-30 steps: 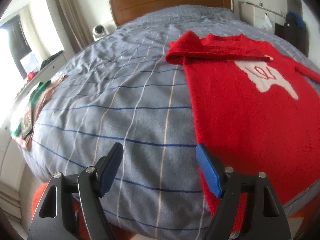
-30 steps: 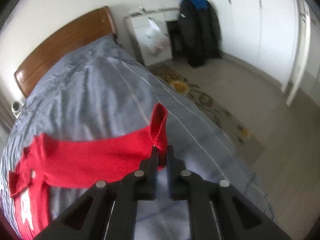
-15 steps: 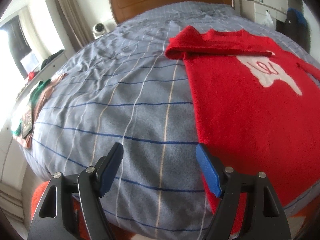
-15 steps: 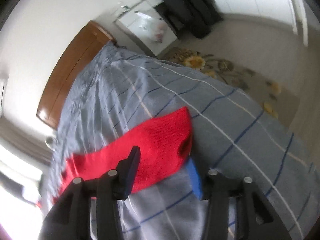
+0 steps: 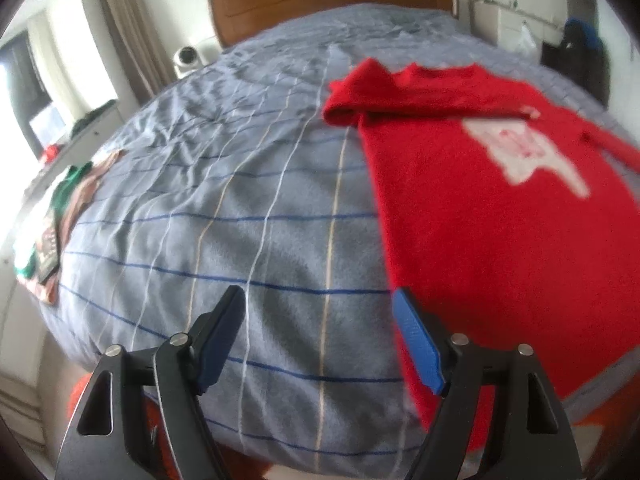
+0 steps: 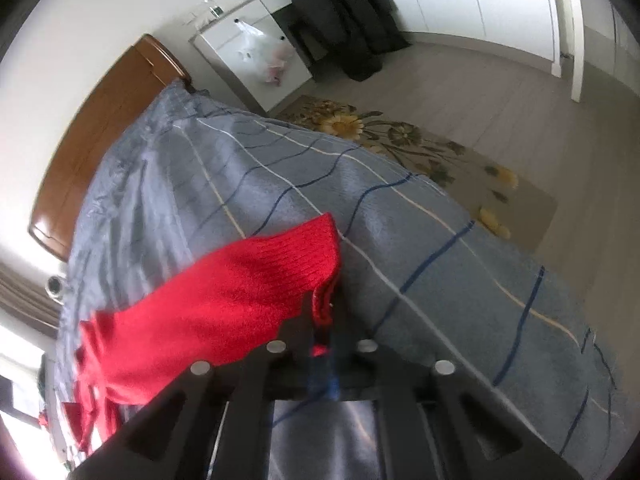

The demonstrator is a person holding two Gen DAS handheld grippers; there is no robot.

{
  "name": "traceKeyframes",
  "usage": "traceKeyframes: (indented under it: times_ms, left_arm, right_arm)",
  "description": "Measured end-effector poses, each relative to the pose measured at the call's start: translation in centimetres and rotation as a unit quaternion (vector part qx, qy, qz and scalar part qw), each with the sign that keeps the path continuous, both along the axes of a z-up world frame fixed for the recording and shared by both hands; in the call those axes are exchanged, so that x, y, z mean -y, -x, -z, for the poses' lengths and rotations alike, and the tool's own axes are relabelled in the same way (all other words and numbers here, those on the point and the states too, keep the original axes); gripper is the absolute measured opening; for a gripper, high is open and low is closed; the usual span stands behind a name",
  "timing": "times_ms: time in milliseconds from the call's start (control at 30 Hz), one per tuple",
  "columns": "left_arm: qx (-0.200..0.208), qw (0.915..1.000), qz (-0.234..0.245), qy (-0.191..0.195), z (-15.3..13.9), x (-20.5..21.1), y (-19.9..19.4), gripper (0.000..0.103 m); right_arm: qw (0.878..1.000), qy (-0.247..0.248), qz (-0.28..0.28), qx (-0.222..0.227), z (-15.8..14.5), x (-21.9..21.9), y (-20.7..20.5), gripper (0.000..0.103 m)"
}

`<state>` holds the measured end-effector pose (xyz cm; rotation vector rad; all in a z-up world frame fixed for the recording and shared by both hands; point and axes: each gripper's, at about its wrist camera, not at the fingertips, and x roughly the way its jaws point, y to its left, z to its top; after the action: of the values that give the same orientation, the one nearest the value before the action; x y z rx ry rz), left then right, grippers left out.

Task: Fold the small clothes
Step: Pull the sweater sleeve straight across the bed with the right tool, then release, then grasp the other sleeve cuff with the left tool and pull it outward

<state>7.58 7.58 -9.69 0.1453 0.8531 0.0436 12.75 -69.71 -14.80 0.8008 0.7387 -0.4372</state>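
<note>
Right gripper point(image 6: 322, 316): jaws pressed together on the cuff of a red sweater point(image 5: 492, 200), pinching the knit edge between them; the sleeve point(image 6: 224, 304) trails leftward over the bed.
Left gripper point(image 5: 318, 334): fingers spread wide, holding nothing, above the blanket near the sweater's lower left edge.
Red sweater: spread flat on the right side of the bed, white motif point(image 5: 524, 152) on the chest, one sleeve folded across the collar area.
Blanket point(image 5: 224, 208): grey-blue, striped grid, covering the bed.
Headboard point(image 5: 332, 4): brown wood, at the far end.
Other clothes point(image 5: 60, 216): at the bed's left edge.
Floral rug point(image 6: 420, 152): on the floor beside the bed.
</note>
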Motion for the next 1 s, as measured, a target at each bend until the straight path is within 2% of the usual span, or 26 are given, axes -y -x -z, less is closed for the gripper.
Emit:
traceKeyframes:
  times_ms: [100, 133, 200, 233, 300, 333, 433, 500, 567, 667, 767, 833, 867, 900, 933, 967, 1000]
  left_arm:
    - [0.021, 0.9982, 0.046, 0.033, -3.5, 0.1, -0.3, 0.088]
    - [0.029, 0.9973, 0.060, 0.031, -4.4, 0.4, -0.6, 0.090]
    - [0.052, 0.9930, 0.105, 0.017, -7.5, 2.0, -2.3, 0.099]
    - [0.059, 0.9909, 0.120, 0.012, -8.3, 2.7, -3.1, 0.101]
    - [0.062, 0.9841, 0.166, -0.002, -9.8, 5.2, -5.6, 0.102]
    - [0.046, 0.9781, 0.203, -0.011, -9.9, 7.2, -7.7, 0.102]
    - [0.002, 0.9628, 0.265, -0.052, -7.6, 11.9, -12.0, 0.102]
    - [-0.026, 0.9544, 0.283, -0.092, -4.8, 15.0, -15.0, 0.102]
    - [-0.033, 0.9462, 0.291, -0.138, -2.1, 17.9, -17.1, 0.098]
    - [-0.057, 0.9436, 0.291, -0.146, 0.2, 19.7, -19.0, 0.093]
    - [-0.070, 0.9452, 0.287, -0.139, 1.5, 20.8, -20.7, 0.093]
    - [-0.065, 0.9470, 0.285, -0.134, 1.8, 21.2, -21.2, 0.088]
    - [-0.062, 0.9490, 0.283, -0.125, 1.8, 21.4, -21.7, 0.079]
    - [-0.061, 0.9503, 0.281, -0.119, 1.7, 21.6, -21.9, 0.066]
    - [-0.059, 0.9531, 0.277, -0.107, 1.6, 21.7, -22.3, 0.060]
    - [-0.059, 0.9546, 0.274, -0.100, 1.5, 21.9, -22.6, 0.046]
    - [-0.062, 0.9561, 0.271, -0.092, 1.6, 22.1, -22.9, 0.026]
  right_arm:
    - [1.000, 0.005, 0.010, 0.023, -0.8, -0.7, 3.1, 0.026]
    - [0.999, 0.029, 0.011, 0.024, -1.5, -1.6, 4.4, 0.031]
    - [0.996, 0.084, 0.018, 0.016, -2.6, -3.2, 6.9, 0.040]
    - [0.994, 0.106, 0.022, 0.015, -3.2, -4.1, 7.9, 0.047]
    - [0.991, 0.132, 0.015, 0.023, -4.1, -5.7, 9.5, 0.050]
    - [0.990, 0.138, -0.001, 0.033, -4.6, -7.1, 10.3, 0.050]
    - [0.988, 0.138, -0.040, 0.065, -5.4, -10.9, 11.0, 0.051]
    - [0.985, 0.131, -0.069, 0.086, -5.3, -13.8, 10.9, 0.055]
    - [0.982, 0.127, -0.099, 0.102, -4.7, -17.0, 10.4, 0.055]
    - [0.975, 0.131, -0.142, 0.112, -3.5, -21.1, 9.3, 0.055]
    - [0.967, 0.142, -0.190, 0.093, -2.2, -23.6, 8.1, 0.055]
    - [0.962, 0.152, -0.206, 0.091, -2.0, -24.2, 7.9, 0.055]
    - [0.962, 0.152, -0.209, 0.090, -1.9, -24.3, 7.8, 0.055]
    - [0.962, 0.150, -0.211, 0.088, -1.7, -24.4, 7.7, 0.055]
    - [0.963, 0.144, -0.213, 0.083, -1.3, -24.3, 7.4, 0.055]
    - [0.963, 0.141, -0.214, 0.079, -1.0, -24.3, 7.3, 0.055]
    - [0.964, 0.136, -0.214, 0.076, -0.8, -24.3, 7.1, 0.055]
